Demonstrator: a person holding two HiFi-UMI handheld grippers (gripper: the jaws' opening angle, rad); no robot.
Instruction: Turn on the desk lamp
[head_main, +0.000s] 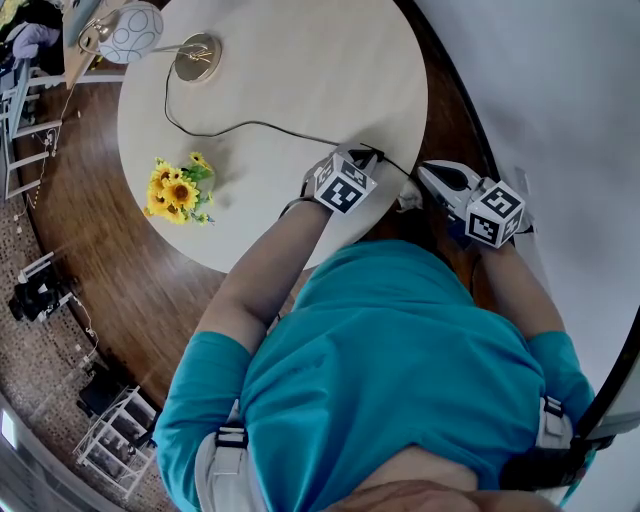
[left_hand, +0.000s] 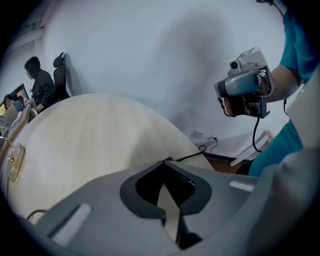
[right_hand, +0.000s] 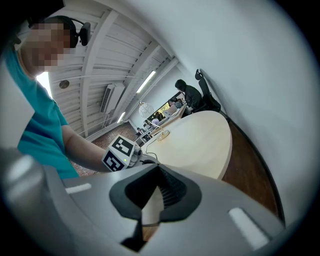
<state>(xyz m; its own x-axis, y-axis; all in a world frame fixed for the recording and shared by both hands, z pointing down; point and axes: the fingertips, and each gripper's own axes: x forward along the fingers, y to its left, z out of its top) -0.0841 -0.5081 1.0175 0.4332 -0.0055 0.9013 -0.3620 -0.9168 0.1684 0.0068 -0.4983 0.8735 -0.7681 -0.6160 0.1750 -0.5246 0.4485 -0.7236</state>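
— Largest first?
— White wall (head_main: 540, 90) down the right side of the head view. Brown wooden floor (head_main: 90, 230) at left, narrowing to a thin strip between wall and table at right.
— Then the table?
— Round pale table (head_main: 300, 60), filling the upper middle. Far rim cut off by the top of the frame, near rim curving just above the teal shirt (head_main: 400, 360).
— Room on it?
— Wide stretch of bare wood across the middle, from near rim to upper left.
— Grippers?
— Left gripper (head_main: 358, 158) over the near right rim of the table. In its own view (left_hand: 166, 162), jaw tips pressed together, nothing between them, tabletop beyond. Right gripper (head_main: 428, 175) just off the rim, over the floor strip, close to the wall. Jaws likewise closed tip to tip and empty (right_hand: 158, 166). Only a small gap between the two tools.
— And the lamp?
— Desk lamp (head_main: 135, 32) at upper left, well apart from both grippers. Brass base (head_main: 196, 57) standing near the far left rim, patterned white shade leaning out towards that edge.
— Smaller things?
— Bunch of sunflowers (head_main: 178, 190) lying near the left rim. Thin black cord (head_main: 250, 125) trailing from the base across the wood to the rim beside the left gripper.
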